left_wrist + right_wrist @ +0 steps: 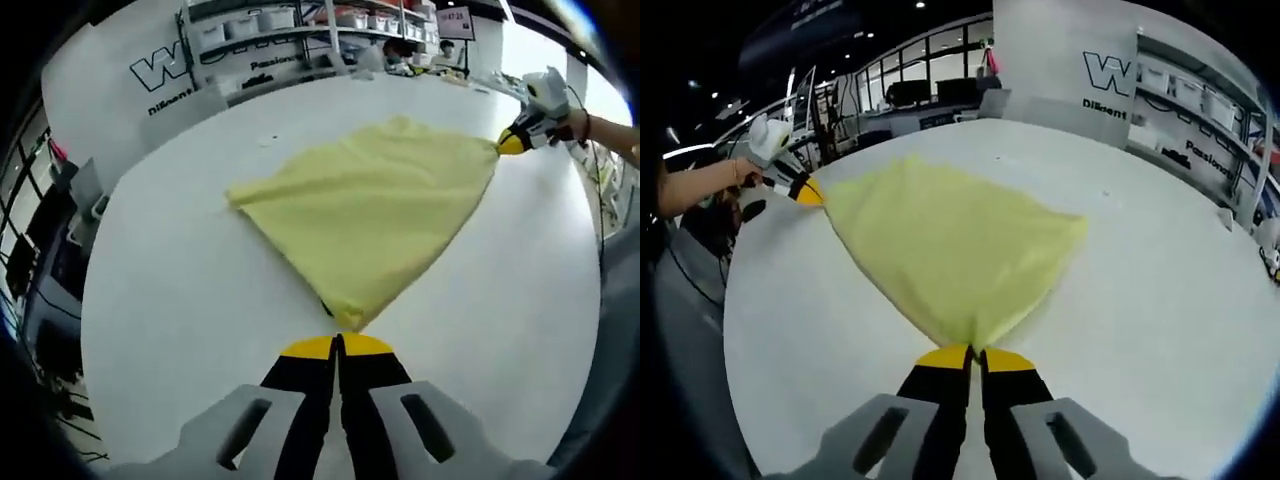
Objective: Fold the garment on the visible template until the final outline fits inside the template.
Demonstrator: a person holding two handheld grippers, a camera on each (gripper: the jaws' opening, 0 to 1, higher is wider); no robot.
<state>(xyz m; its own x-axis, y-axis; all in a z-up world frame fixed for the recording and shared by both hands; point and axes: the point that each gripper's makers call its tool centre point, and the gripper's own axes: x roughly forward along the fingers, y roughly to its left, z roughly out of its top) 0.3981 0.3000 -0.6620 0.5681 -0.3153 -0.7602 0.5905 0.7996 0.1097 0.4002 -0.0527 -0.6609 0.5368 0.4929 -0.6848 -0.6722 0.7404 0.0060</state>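
On the white table [180, 300], your left gripper [338, 345] and right gripper [975, 352] each pinch a corner of the soft yellow cloth [370, 205], pulled into a smooth triangle.

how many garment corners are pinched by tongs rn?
2: left tongs shut on one corner of the yellow garment, right tongs shut on another; the rest lies on the white table.
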